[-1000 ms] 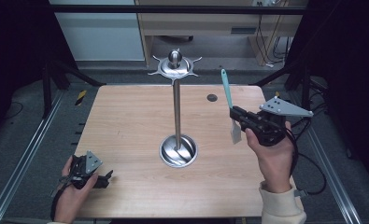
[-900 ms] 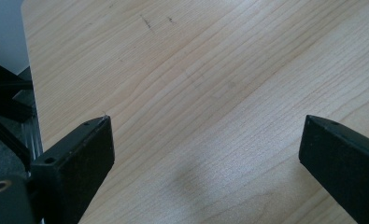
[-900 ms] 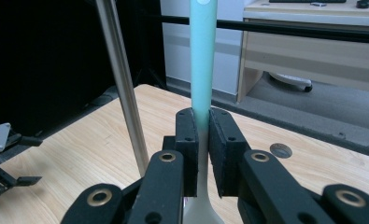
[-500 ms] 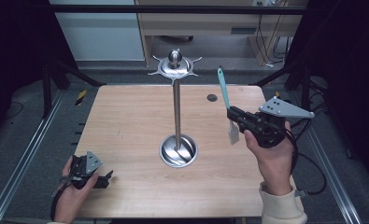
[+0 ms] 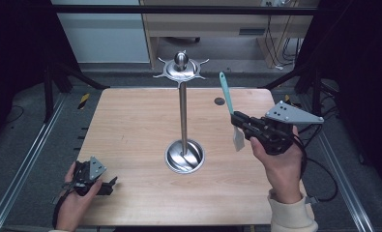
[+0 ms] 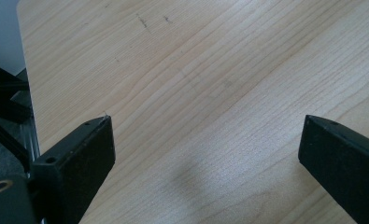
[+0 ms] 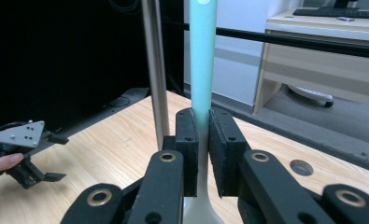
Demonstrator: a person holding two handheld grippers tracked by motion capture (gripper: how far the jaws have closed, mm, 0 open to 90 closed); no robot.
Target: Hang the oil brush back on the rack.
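Note:
A metal stand rises from a round base (image 5: pixel 184 156) at the table's middle; its thin pole (image 5: pixel 183 116) ends in a hooked crown (image 5: pixel 181 67). To its right, my right gripper (image 5: pixel 239 121) is shut on a spatula, teal handle (image 5: pixel 224 92) pointing up, white blade (image 5: pixel 238 138) hanging below the jaws. In the right gripper view the pads clamp the handle (image 7: pixel 202 56) at my right gripper (image 7: pixel 203 130), with the pole (image 7: pixel 154 70) just behind and to the left. My left gripper (image 5: pixel 109 186) rests at the table's front left corner, open over bare wood (image 6: pixel 205 135).
A small round hole (image 5: pixel 219 101) sits in the tabletop (image 5: pixel 130 125) near the far right. Metal rails (image 5: pixel 29 159) run along both sides of the table. A wooden desk (image 5: pixel 213 24) stands beyond the far edge. A cable (image 5: pixel 324 169) trails from the right gripper.
The right gripper has shifted the spatula slightly left, toward the stand. The left gripper has stayed where it was.

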